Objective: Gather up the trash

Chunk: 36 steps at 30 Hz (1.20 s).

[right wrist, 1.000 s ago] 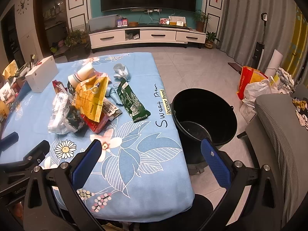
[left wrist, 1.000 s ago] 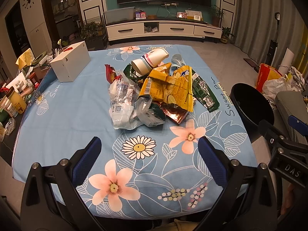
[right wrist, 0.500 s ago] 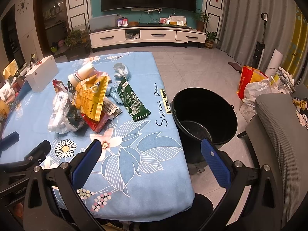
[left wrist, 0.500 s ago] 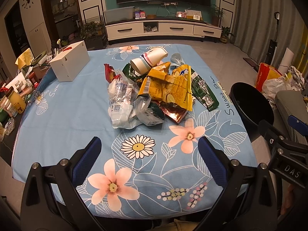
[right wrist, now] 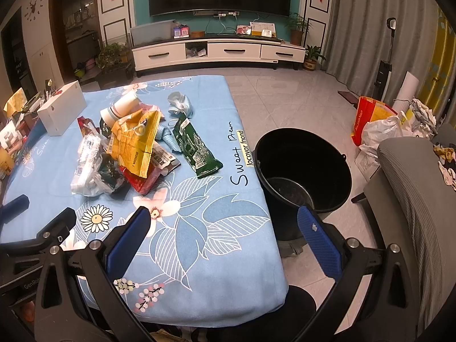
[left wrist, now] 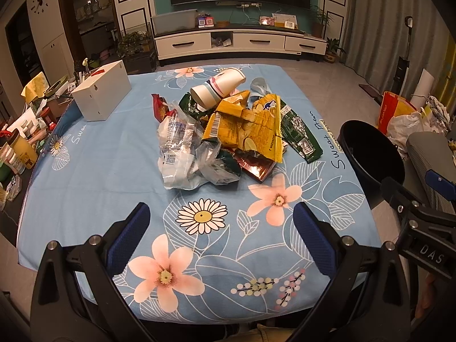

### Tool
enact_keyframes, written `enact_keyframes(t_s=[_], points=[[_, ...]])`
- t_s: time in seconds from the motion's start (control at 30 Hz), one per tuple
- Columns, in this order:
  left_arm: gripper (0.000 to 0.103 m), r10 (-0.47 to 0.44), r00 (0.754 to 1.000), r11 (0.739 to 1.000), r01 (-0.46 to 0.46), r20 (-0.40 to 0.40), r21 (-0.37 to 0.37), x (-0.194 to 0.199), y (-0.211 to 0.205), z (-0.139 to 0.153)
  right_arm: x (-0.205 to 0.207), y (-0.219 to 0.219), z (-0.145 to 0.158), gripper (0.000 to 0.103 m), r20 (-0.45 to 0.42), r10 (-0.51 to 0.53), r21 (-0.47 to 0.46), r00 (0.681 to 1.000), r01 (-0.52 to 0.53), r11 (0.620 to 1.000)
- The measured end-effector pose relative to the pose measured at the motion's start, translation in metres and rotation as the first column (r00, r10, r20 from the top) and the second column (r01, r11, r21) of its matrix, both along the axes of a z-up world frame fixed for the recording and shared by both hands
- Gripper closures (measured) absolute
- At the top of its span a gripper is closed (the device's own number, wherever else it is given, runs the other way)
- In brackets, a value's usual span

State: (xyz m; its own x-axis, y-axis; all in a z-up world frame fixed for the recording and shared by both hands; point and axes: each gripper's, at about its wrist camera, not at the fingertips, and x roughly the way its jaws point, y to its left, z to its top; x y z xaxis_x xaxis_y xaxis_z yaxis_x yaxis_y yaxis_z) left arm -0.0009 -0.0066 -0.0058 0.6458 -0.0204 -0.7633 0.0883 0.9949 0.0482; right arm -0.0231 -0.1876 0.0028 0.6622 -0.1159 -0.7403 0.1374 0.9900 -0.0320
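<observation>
A heap of trash lies mid-table: a yellow snack bag (left wrist: 250, 126), a paper cup (left wrist: 218, 87), a crumpled clear plastic bottle (left wrist: 178, 148), a green wrapper (left wrist: 297, 129) and a red wrapper (left wrist: 256, 166). The same heap shows in the right wrist view, with the yellow snack bag (right wrist: 134, 142) and green wrapper (right wrist: 195, 149). A black bucket (right wrist: 302, 171) stands on the floor at the table's right edge. My left gripper (left wrist: 222, 228) is open above the near table edge, nothing in it. My right gripper (right wrist: 225, 229) is open near the table's right corner.
A white box (left wrist: 99, 94) sits at the table's far left. The table (left wrist: 94, 171) wears a blue floral cloth. Jars and clutter crowd a side surface on the left (left wrist: 17, 154). A grey chair (right wrist: 413, 199) and bags (right wrist: 379, 125) stand right of the bucket.
Both grippers stay open and nearly still. The left wrist view has crept slightly forward toward the heap.
</observation>
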Motion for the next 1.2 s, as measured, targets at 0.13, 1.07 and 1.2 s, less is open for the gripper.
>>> enact_keyframes(t_s=[0.13, 1.07, 1.2], points=[[0.003, -0.001, 1.0, 1.0, 0.001, 0.0, 0.001, 0.0, -0.001, -0.001, 0.0, 0.0, 0.0, 0.002, 0.0, -0.001, 0.001, 1.0, 0.001, 1.0], [0.003, -0.06, 0.998, 0.992, 0.056, -0.031, -0.111, 0.018, 0.012, -0.018, 0.024, -0.009, -0.029, 0.002, -0.033, 0.103, 0.128, 0.994, -0.098, 0.987], [0.003, -0.073, 0.997, 0.971, 0.067, -0.016, -0.228, 0.021, 0.038, -0.032, 0.038, -0.015, -0.043, 0.002, -0.019, 0.165, 0.212, 0.986, -0.157, 0.965]])
